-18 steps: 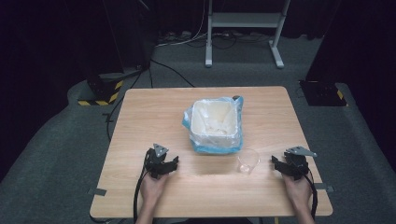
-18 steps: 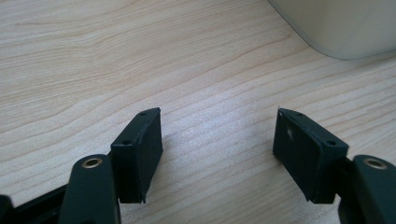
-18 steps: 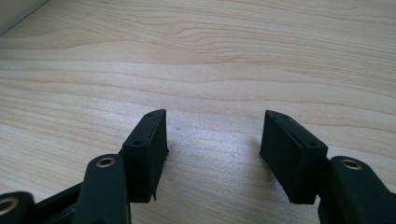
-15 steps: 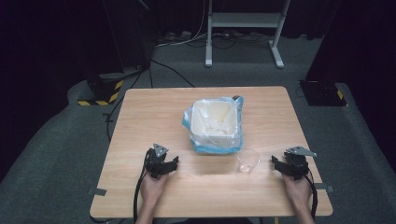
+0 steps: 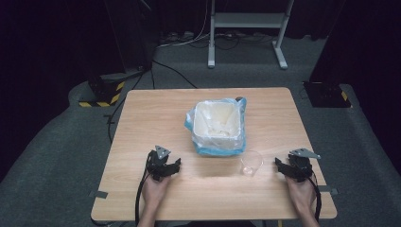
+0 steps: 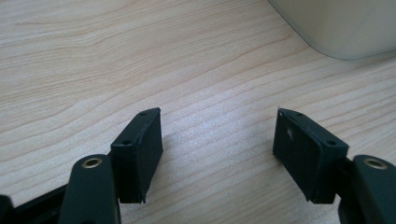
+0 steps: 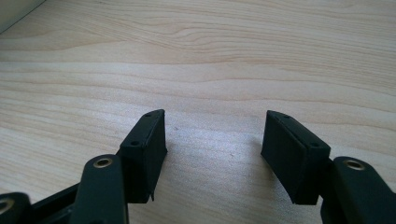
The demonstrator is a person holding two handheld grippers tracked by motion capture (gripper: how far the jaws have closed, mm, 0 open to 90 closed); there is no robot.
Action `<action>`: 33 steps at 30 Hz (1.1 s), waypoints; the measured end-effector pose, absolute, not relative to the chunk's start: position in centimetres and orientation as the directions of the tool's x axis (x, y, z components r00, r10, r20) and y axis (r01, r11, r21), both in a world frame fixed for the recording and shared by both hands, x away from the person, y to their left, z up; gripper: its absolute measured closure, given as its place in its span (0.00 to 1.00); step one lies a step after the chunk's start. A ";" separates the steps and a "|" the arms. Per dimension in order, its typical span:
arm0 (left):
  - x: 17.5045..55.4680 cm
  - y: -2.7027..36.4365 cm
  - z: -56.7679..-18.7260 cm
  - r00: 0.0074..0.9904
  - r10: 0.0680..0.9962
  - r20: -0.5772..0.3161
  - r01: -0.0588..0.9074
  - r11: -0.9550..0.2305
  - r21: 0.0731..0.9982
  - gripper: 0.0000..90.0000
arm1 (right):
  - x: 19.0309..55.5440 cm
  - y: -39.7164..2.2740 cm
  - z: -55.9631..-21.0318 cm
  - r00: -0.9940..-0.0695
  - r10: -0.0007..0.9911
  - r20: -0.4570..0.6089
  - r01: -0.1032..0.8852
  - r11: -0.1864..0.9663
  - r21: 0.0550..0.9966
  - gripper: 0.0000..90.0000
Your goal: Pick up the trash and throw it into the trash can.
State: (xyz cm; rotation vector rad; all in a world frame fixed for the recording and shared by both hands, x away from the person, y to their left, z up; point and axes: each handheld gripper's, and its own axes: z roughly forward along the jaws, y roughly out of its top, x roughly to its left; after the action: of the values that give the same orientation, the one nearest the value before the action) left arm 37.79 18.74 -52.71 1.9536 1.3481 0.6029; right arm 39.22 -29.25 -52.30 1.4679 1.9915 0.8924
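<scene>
A: From above, what lies between the tongs?

B: A clear plastic cup (image 5: 251, 163), between the left gripper (image 5: 176, 165) and the right gripper (image 5: 277, 165), nearer the right; it looks upright, though it's small. Just beyond it stands a lined bin (image 5: 219, 126).

A: And close up?

B: Both grippers' jaws stand apart over bare table (image 7: 210, 56), nothing between them.

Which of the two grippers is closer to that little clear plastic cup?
The right gripper. It rests on the table just to the right of the clear cup, fingers open and empty. The left gripper rests farther off to the cup's left, in front of the lined bin.
</scene>
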 end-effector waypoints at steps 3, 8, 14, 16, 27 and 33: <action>37.8 18.7 -52.7 0.356 0.934 -0.004 0.620 -0.233 0.749 0.36 | 39.2 -29.2 -52.3 -0.294 0.956 -0.015 0.624 0.204 0.754 0.41; 37.8 18.7 -52.7 0.356 0.934 -0.004 0.620 -0.233 0.749 0.36 | 39.3 -29.3 -52.3 -0.296 0.955 -0.018 0.625 0.208 0.753 0.40; 37.8 18.7 -52.7 0.356 0.934 -0.005 0.620 -0.233 0.749 0.36 | 39.2 -29.2 -52.2 -0.299 0.954 -0.018 0.623 0.209 0.754 0.48; 37.8 18.7 -52.7 0.357 0.934 -0.005 0.620 -0.233 0.749 0.36 | 39.1 -29.2 -52.2 -0.303 0.953 -0.019 0.617 0.211 0.759 0.48; 37.8 18.7 -52.7 0.356 0.934 -0.004 0.620 -0.233 0.749 0.36 | 38.6 -29.2 -51.6 -0.311 0.950 0.005 0.588 0.188 0.787 0.48; 37.8 18.7 -52.7 0.356 0.934 -0.005 0.620 -0.233 0.749 0.36 | 38.2 -29.2 -51.4 -0.318 0.948 0.020 0.580 0.178 0.795 0.48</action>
State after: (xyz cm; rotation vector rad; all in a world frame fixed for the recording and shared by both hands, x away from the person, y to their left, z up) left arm 37.79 18.74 -52.71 1.9532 1.3485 0.6023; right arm 38.24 -29.24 -51.36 1.4332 1.9728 0.9936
